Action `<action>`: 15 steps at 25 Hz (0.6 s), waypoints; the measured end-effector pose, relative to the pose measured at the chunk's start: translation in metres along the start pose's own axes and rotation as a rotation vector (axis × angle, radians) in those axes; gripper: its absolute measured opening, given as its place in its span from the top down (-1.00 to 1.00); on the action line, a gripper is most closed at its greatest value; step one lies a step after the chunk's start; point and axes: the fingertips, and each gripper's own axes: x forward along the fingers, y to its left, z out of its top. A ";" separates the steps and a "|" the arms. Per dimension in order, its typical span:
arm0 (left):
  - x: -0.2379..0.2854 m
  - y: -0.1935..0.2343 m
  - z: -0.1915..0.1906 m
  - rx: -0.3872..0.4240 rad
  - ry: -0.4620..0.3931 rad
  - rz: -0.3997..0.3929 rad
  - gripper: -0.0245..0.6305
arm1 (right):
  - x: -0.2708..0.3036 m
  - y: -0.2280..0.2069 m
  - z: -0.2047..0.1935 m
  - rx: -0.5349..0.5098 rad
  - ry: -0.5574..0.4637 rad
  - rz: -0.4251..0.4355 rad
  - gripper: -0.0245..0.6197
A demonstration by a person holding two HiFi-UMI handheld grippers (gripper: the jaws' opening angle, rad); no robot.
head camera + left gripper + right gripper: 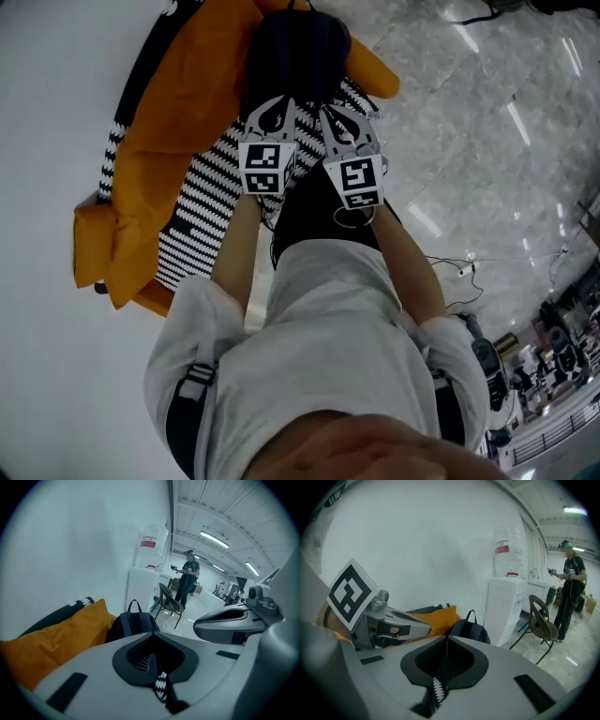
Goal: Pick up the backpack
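Observation:
The dark navy backpack stands upright at the end of a sofa, its top loop up, against an orange cushion. It also shows in the left gripper view as the backpack and in the right gripper view as the backpack, just beyond the jaws. My left gripper and right gripper are side by side, pointing at the bag's lower part. Both are shut with nothing held: left gripper, right gripper. Whether they touch the bag is not visible.
Black-and-white striped fabric lies under the orange cushion. A white water dispenser stands right of the bag against the wall. Beyond it are a chair and a standing person. Marble floor spreads to the right.

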 end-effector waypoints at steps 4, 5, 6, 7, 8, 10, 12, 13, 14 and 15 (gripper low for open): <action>0.016 0.009 -0.001 -0.002 0.005 0.014 0.89 | 0.010 -0.013 -0.006 0.023 0.021 -0.014 0.80; 0.021 0.013 -0.005 -0.003 0.007 0.018 0.89 | 0.015 -0.015 -0.009 0.023 0.028 -0.017 0.80; 0.026 0.016 -0.009 -0.005 0.010 0.022 0.89 | 0.019 -0.018 -0.013 0.021 0.036 -0.021 0.80; 0.031 0.019 -0.014 -0.007 0.013 0.027 0.89 | 0.022 -0.020 -0.016 0.019 0.045 -0.024 0.80; 0.035 0.022 -0.017 -0.007 0.016 0.034 0.89 | 0.024 -0.023 -0.018 0.017 0.053 -0.028 0.80; 0.041 0.031 -0.020 -0.005 0.024 0.055 0.89 | 0.028 -0.026 -0.020 0.013 0.066 -0.032 0.80; 0.045 0.039 -0.021 -0.004 0.040 0.077 0.89 | 0.034 -0.030 -0.022 0.010 0.081 -0.030 0.80; 0.048 0.041 -0.021 -0.003 0.050 0.086 0.89 | 0.038 -0.033 -0.024 0.010 0.091 -0.028 0.80; 0.050 0.044 -0.021 -0.002 0.059 0.095 0.89 | 0.042 -0.037 -0.026 0.011 0.100 -0.027 0.80; 0.054 0.046 -0.020 -0.001 0.068 0.105 0.89 | 0.047 -0.041 -0.027 0.013 0.107 -0.026 0.80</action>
